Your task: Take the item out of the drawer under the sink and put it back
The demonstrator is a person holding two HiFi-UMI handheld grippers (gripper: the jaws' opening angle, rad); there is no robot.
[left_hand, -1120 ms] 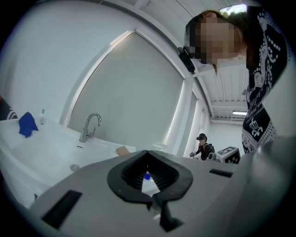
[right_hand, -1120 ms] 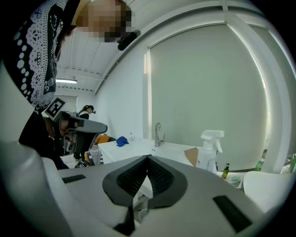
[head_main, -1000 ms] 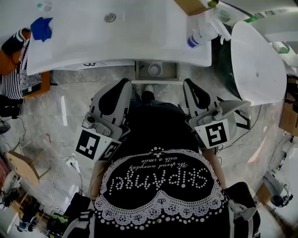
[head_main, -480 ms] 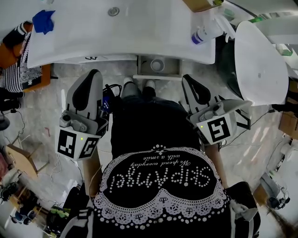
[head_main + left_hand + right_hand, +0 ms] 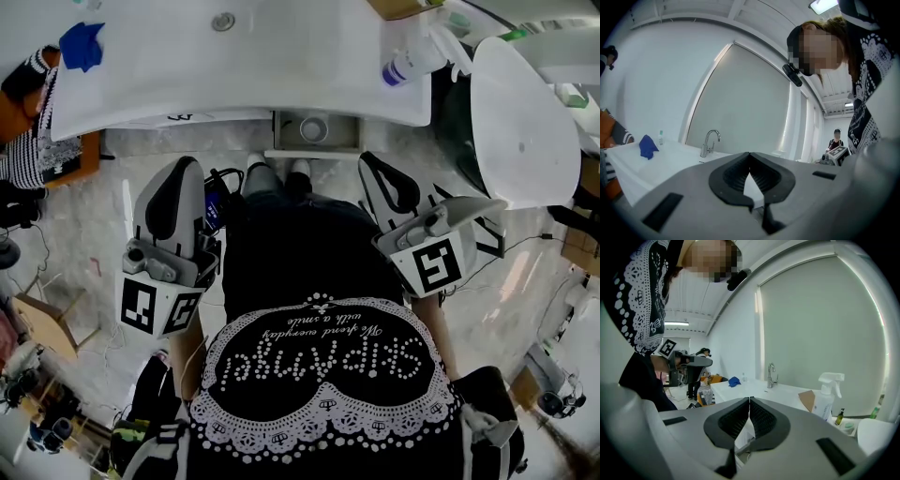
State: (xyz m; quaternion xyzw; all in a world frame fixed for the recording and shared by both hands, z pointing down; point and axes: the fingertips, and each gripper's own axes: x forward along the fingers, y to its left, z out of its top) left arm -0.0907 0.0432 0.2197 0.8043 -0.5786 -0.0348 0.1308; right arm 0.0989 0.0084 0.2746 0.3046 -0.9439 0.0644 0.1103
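Note:
Under the white sink counter [image 5: 234, 66] a small drawer [image 5: 315, 152] stands pulled out. A round pale cup-like item [image 5: 313, 128] lies in it. My left gripper [image 5: 184, 163] is shut with nothing between its pads, held over the floor to the left of my legs and short of the drawer. In the left gripper view the left gripper [image 5: 749, 154] points level at the counter edge. My right gripper [image 5: 366, 157] is shut and empty too, just right of the drawer's front. In the right gripper view the right gripper [image 5: 749, 399] faces the counter.
On the counter lie a blue cloth [image 5: 81, 44] at the far left, a spray bottle [image 5: 405, 67] and a cardboard box [image 5: 398, 7] at the right. A faucet [image 5: 708, 143] rises behind. A white rounded fixture [image 5: 520, 122] stands to the right. Another person [image 5: 28, 150] is at the left edge.
My left gripper has swung out leftwards, away from my body, and rose a little. The right gripper has hardly moved. The drawer and its item are unchanged.

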